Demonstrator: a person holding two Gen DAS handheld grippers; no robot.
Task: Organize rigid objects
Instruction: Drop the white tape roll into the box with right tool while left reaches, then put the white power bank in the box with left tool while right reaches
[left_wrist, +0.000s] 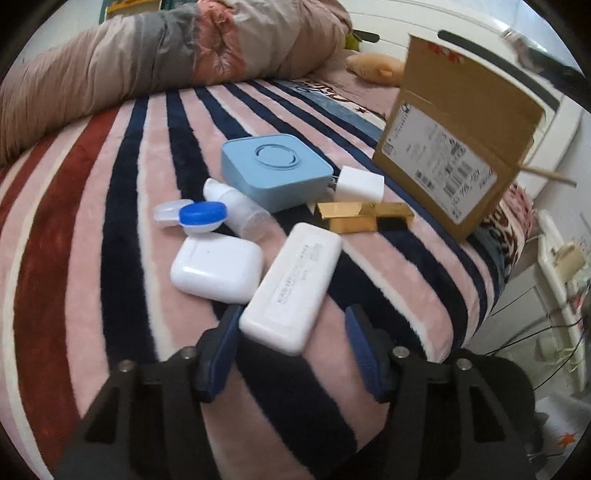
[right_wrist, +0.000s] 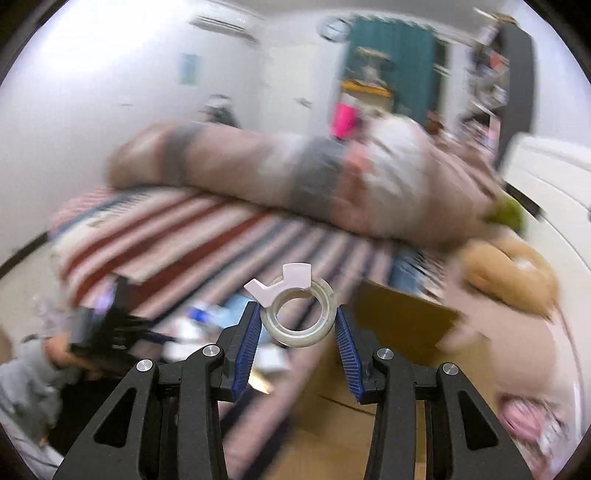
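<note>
In the left wrist view my left gripper (left_wrist: 291, 328) is open, its blue pads on either side of the near end of a white rectangular case (left_wrist: 291, 288) lying on the striped blanket. Beyond it lie a white earbud case (left_wrist: 218, 273), a blue-capped lens case (left_wrist: 195, 219), a small clear bottle (left_wrist: 236, 206), a light blue square box (left_wrist: 275, 170), a white charger plug (left_wrist: 360, 182) and gold bars (left_wrist: 364, 216). In the blurred right wrist view my right gripper (right_wrist: 298, 321) is shut on a clear tape roll with a white dispenser tab (right_wrist: 298, 314), held above the bed.
An open cardboard box (left_wrist: 454, 147) stands on the bed at the right, and shows in the right wrist view (right_wrist: 399, 314). A rolled quilt (left_wrist: 166, 55) lies along the far side. A plush toy (left_wrist: 373, 66) sits by the headboard. The bed edge drops off at the right.
</note>
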